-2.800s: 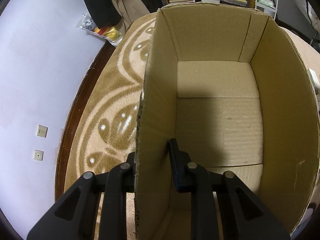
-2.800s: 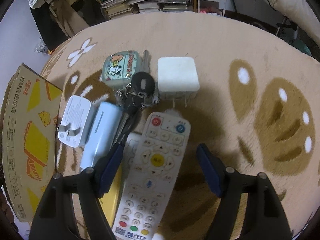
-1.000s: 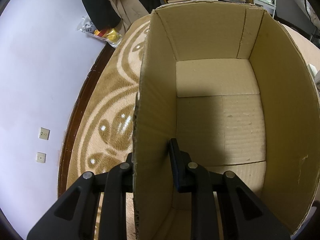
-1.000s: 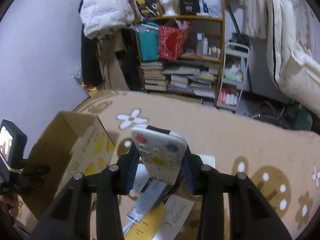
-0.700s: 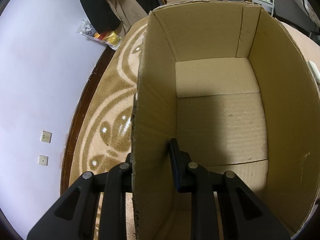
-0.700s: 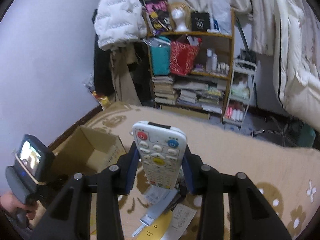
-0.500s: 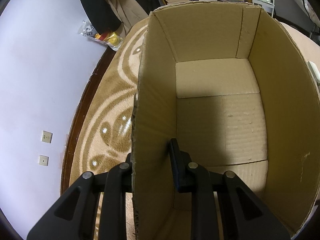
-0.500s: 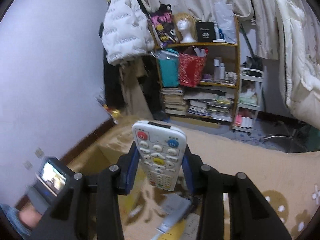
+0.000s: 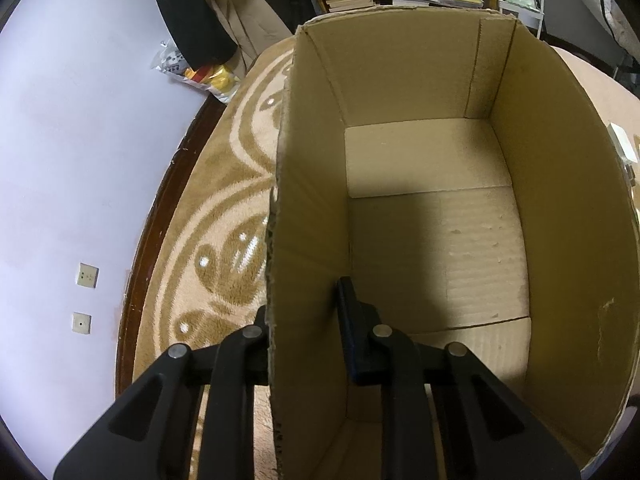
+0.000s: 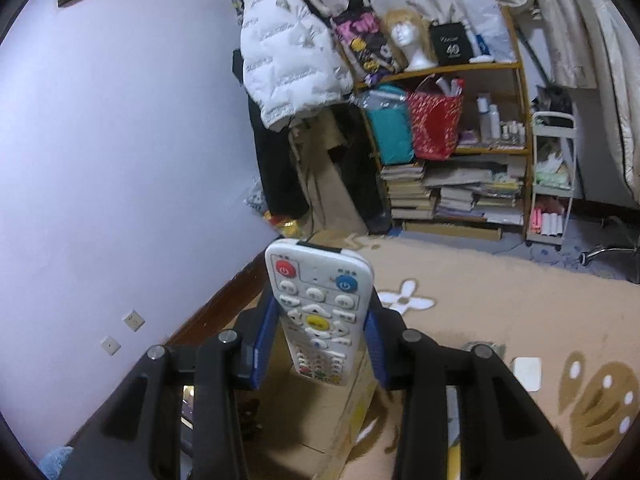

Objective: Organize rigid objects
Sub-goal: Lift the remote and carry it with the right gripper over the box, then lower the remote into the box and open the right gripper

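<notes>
The right tongs (image 10: 320, 332) are clamped on a white remote control (image 10: 318, 310), their blue-lined fingers (image 10: 262, 344) pressing its two long edges. The remote stands nearly upright between them, button face toward the camera. Its top end carries a dark strip, and below that sit a red power button at the upper left and a blue button at the upper right. Rows of pale grey keys follow, then a yellow round key at the centre of a ring of arrow keys, and further down small number keys with a row of coloured ones near the bottom end. The lower end of the remote hangs over the open cardboard box (image 10: 304, 420), which lies directly beneath the tongs on the beige patterned carpet (image 10: 500, 300).

The left tongs (image 9: 304, 328) are closed on the near left wall of the same cardboard box (image 9: 440, 240), one finger outside the wall and the other inside. Ahead of them the box interior shows only bare corrugated flaps. To the left of these tongs the carpet (image 9: 224, 208) runs to a dark wooden skirting and a pale wall.

Beyond the right tongs stands a bookshelf (image 10: 452, 152) stacked with books and bags, with a white puffer jacket (image 10: 288, 56) hanging beside it.
</notes>
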{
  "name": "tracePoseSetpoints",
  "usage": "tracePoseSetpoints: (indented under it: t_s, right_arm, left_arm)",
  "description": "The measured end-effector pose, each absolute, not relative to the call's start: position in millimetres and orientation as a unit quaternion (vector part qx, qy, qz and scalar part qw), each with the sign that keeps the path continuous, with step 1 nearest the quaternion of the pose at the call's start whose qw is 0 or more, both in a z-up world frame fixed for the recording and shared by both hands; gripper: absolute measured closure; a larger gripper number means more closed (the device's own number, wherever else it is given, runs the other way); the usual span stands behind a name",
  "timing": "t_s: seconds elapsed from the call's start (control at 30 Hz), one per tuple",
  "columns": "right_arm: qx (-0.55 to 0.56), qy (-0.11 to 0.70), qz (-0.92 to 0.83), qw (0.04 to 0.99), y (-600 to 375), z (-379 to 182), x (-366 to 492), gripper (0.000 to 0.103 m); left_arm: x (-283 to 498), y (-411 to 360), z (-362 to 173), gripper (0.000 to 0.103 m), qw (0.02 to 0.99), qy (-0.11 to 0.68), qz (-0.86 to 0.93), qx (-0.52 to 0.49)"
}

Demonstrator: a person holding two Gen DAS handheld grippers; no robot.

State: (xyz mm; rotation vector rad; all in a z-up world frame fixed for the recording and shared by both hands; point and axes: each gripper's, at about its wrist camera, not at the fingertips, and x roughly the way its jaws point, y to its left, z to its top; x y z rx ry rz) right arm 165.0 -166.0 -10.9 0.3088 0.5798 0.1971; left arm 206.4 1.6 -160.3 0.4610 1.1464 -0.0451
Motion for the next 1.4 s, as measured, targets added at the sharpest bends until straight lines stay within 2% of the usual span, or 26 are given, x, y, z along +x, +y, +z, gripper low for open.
tracePoseSetpoints:
  t_s: [0.63,0.97,1.17,1.23,1.3,1.4]
  right_arm:
    - [0.141,0.381,0.085,0.910,-147,-90,215,0.060]
    - [0.149,0.339,0.092,0.924,-152,-60,197,0.060]
    - [0.132,0.331,0.052,0.933,-170,-42,187,0.044]
    - [0.135,0.326,0.040,0.935,-183,-38,184,0.035]
    - [0.139,0.327,0.031,0.934,-196,-38,180,0.014]
    - [0.147,0.341,0.011,0.929,-215,-46,176,0.008]
  left_arm:
    - [206,-7,-167,0.082,0.814,0.528,-0.011,0.243]
    - [205,-6,-164,0.083,0.815,0.527,-0.015,0.240]
    - [209,-1,-161,0.083,0.813,0.538,-0.011,0.223]
    - [209,0,-161,0.083,0.813,0.537,-0.012,0.225]
    - [207,0,-162,0.083,0.813,0.536,-0.014,0.227]
    - [207,2,-161,0.083,0.814,0.536,-0.013,0.224]
